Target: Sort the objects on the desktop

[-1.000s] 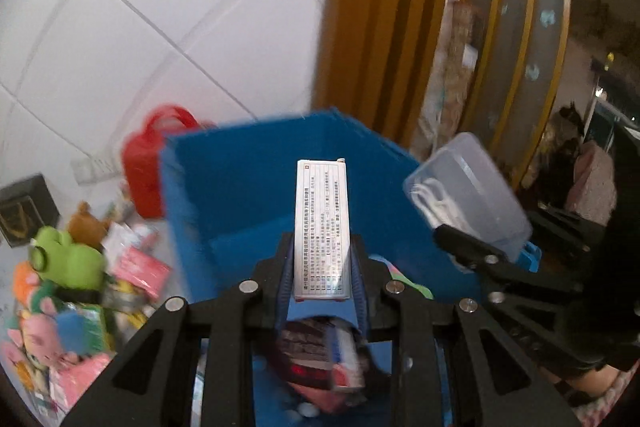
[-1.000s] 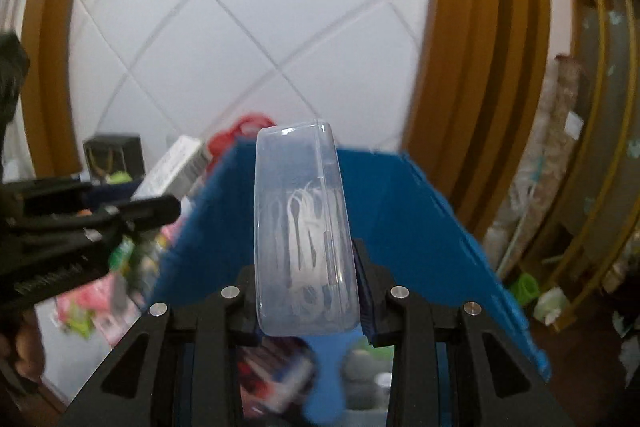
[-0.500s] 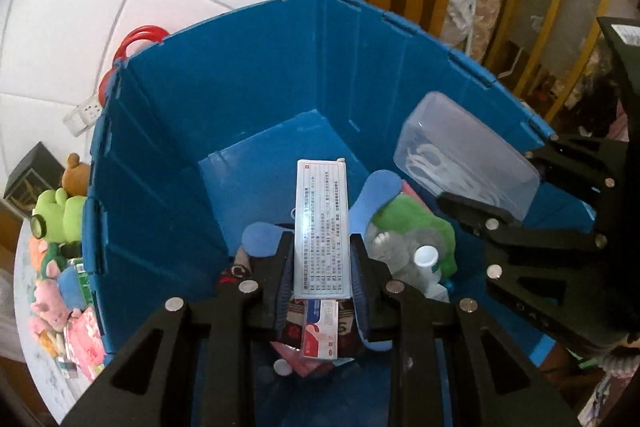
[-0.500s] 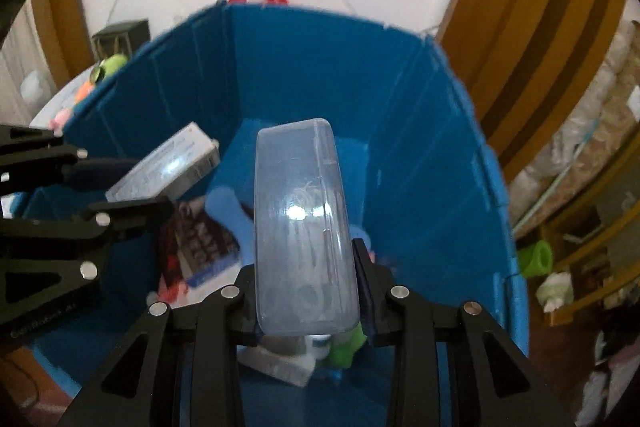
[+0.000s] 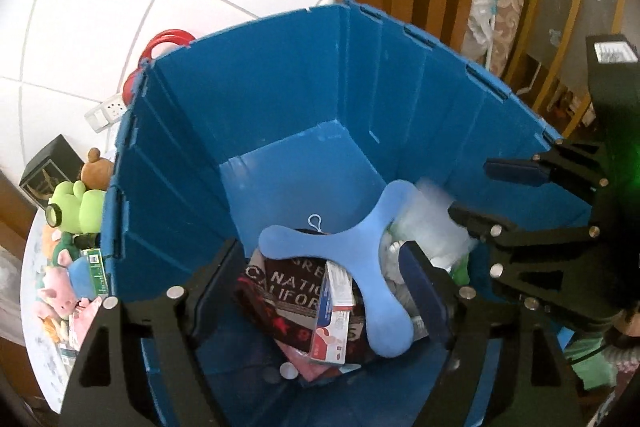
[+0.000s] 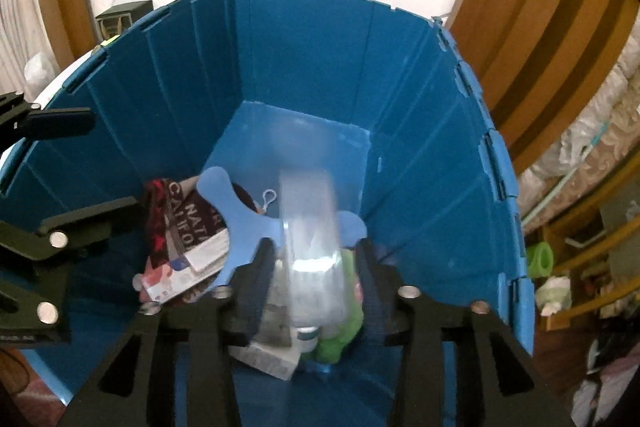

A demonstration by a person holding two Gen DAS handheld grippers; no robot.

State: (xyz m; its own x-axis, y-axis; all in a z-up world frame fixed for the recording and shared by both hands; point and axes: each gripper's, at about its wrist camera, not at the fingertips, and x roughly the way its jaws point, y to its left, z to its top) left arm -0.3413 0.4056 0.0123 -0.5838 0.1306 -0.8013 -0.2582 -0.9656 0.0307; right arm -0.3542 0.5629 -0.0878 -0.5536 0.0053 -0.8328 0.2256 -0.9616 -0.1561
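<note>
Blue bin (image 5: pixel 280 115) viewed from above by both cameras. Inside: blue three-armed toy (image 5: pixel 352 247), dark printed cloth (image 5: pixel 288 283), small red-white box (image 5: pixel 334 311), green plush (image 6: pixel 340 339).

Left gripper (image 5: pixel 320 283) jaws just opened wide, nothing between.

Right gripper (image 6: pixel 316 279) jaws just opened; blurred clear case (image 6: pixel 312 243) seen between, no longer clamped.

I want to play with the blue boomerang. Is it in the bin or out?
In. The boomerang lies inside the blue bin, on top of the pile of things there.
</note>
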